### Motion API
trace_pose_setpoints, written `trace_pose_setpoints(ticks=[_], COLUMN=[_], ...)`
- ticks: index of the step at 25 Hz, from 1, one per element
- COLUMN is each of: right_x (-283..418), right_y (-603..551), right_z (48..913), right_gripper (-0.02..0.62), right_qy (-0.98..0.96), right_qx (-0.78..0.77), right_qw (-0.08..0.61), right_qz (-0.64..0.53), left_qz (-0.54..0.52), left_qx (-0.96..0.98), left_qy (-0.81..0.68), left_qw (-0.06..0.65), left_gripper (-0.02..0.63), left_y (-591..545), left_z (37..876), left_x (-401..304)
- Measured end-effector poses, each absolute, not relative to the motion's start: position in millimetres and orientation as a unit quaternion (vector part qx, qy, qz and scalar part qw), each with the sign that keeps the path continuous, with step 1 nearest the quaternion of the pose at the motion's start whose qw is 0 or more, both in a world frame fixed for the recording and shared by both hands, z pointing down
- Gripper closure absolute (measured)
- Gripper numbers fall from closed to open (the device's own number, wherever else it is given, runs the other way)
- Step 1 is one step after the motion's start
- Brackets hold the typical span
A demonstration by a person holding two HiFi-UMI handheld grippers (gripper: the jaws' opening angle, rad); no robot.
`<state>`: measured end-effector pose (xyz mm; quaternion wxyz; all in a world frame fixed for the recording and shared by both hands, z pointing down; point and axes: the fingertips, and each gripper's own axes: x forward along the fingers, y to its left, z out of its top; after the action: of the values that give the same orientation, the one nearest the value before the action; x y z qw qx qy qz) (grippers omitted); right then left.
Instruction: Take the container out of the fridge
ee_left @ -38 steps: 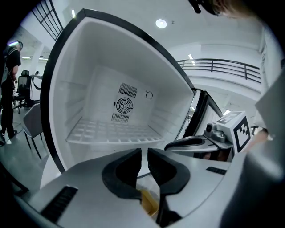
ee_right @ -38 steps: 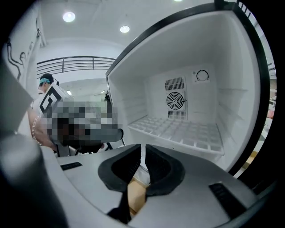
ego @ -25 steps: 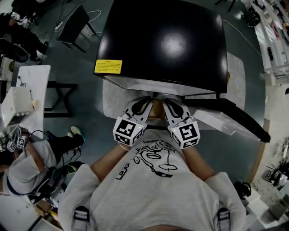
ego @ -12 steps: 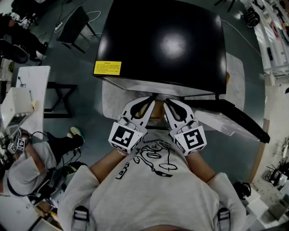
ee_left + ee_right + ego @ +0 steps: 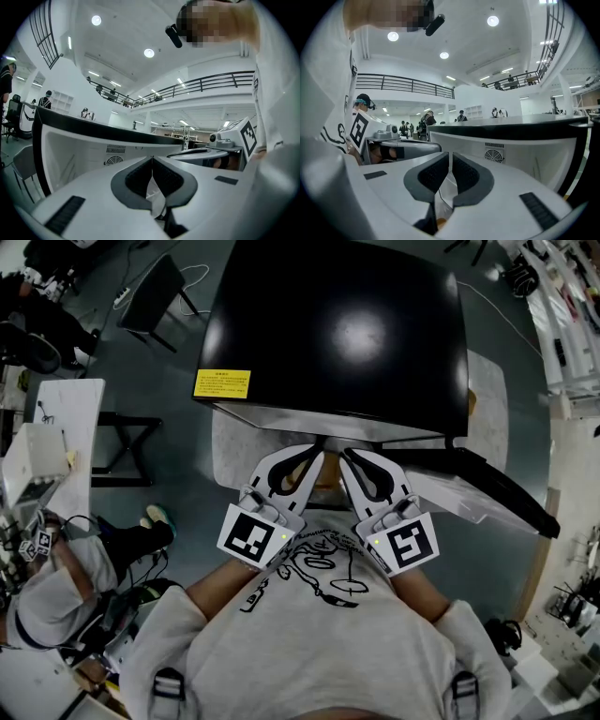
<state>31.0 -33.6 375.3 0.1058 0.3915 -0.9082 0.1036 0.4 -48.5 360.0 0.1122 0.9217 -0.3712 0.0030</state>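
Black fridge (image 5: 337,334): stands on a grey table (image 5: 234,442), carries a yellow label (image 5: 222,383) on its top near the front edge, and has its door (image 5: 478,486) swung wide open off one front corner. Left gripper (image 5: 317,455): hangs level just outside the fridge's open front, has just been closing its jaws, and now shows them tip to tip with no object pinched between the pads, only a pale surface visible through the slot behind the tips. Right gripper (image 5: 347,455): hangs close beside the left one, equally near the fridge's front, tilts a little downward, and shows its jaws shut to a hairline. Container (image 5: 325,482): peeks out as a tan patch low between the two grippers, just outside the fridge's front, mostly hidden; cannot be told whether it rests on anything.
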Motion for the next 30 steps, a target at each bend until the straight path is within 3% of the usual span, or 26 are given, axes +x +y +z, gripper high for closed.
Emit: trace_pose_setpoints(ticks=[30], right_x=[31], right_y=[-29], right_z=[353], right_gripper=[0.557], right_qy=[-0.914], right_qx=[0.383], right_qw=[0.1], right_qz=[0.087], left_qz=[-0.019], left_qx=[0.924], left_qy=[-0.371], left_qw=[0.094], left_gripper=[0.589], left_y=[-44], left_z=[332], left_x=[6])
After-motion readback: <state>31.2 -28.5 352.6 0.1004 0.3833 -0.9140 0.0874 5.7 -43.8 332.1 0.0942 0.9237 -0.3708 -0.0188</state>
